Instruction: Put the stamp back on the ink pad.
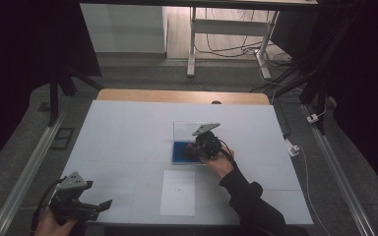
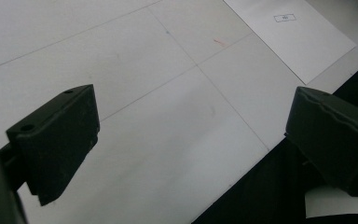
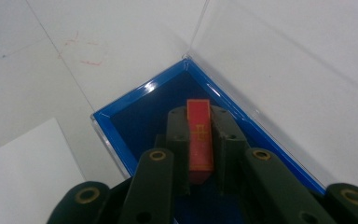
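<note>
Two right gripper [image 3: 199, 140] fingers pinch a flat red block [image 3: 200, 135] over a blue-lined clear box [image 3: 121, 135]; left gripper [image 2: 191, 140] gapes

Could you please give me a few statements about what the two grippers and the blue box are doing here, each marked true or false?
1. The right gripper is shut on a red block. True.
2. The blue box has its clear lid closed. False: the lid stands open.
3. The left gripper is open and holds nothing. True.
4. The left gripper rests inside the blue box. False: it is near the table's front left corner.
5. A white sheet of paper lies on the table in front of the box. True.
</note>
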`<action>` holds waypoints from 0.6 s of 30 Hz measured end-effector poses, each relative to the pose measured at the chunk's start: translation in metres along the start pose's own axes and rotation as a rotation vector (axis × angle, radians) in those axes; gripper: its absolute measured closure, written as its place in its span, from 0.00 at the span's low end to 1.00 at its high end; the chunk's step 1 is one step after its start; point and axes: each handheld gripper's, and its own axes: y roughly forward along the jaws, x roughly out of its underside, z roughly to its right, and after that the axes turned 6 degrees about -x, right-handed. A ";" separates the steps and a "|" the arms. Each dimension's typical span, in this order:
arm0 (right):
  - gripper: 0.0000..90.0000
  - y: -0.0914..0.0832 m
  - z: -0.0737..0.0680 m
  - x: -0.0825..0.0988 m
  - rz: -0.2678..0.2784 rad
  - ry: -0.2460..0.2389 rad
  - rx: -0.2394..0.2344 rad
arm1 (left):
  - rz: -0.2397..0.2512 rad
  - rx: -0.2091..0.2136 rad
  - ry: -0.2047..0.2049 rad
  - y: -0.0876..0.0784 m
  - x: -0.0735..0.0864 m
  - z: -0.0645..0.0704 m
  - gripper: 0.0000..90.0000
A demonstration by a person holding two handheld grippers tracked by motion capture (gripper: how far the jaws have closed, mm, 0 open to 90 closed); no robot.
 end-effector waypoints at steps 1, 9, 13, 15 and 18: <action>0.85 0.000 0.000 0.000 0.007 -0.001 -0.001 | 0.000 0.000 -0.001 0.000 0.000 0.000 0.03; 0.75 -0.008 -0.002 -0.005 0.055 0.020 -0.011 | 0.001 0.000 -0.002 0.000 0.000 0.000 0.03; 0.66 -0.013 -0.002 -0.007 0.068 0.023 -0.024 | 0.001 0.001 -0.003 0.000 0.000 0.000 0.03; 0.61 -0.017 -0.002 -0.008 0.076 0.030 -0.034 | 0.002 0.001 -0.004 0.000 0.000 0.000 0.03; 0.54 -0.021 -0.003 -0.008 0.084 0.034 -0.043 | 0.002 0.001 -0.003 0.000 0.000 0.000 0.03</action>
